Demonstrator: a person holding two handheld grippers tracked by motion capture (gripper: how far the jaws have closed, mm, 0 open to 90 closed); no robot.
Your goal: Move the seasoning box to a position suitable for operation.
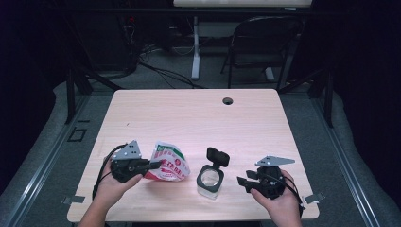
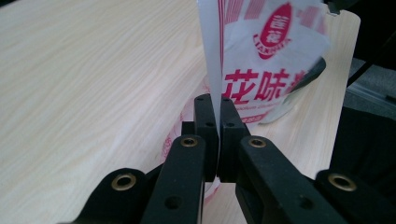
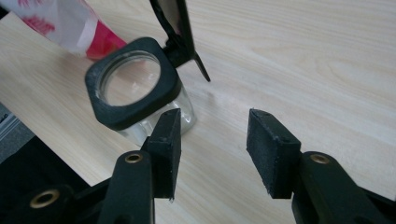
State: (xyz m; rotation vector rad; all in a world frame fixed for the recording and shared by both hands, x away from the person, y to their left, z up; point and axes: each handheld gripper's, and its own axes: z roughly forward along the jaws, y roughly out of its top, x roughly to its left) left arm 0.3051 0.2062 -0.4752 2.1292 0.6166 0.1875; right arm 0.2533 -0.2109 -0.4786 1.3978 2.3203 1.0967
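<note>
Your left tool (image 1: 152, 165) is clenched on the edge of the red-and-white packet (image 1: 168, 163) at 7 o'clock on the bench (image 1: 189, 113), your right tool (image 1: 242, 182) is released beside the open jar (image 1: 210, 180) at 6 o'clock, so the thin film may slip and spill.

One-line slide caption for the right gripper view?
Open right gripper beside a clear jar with its black flip lid raised, red-and-white bag behind, on a wooden table.
</note>
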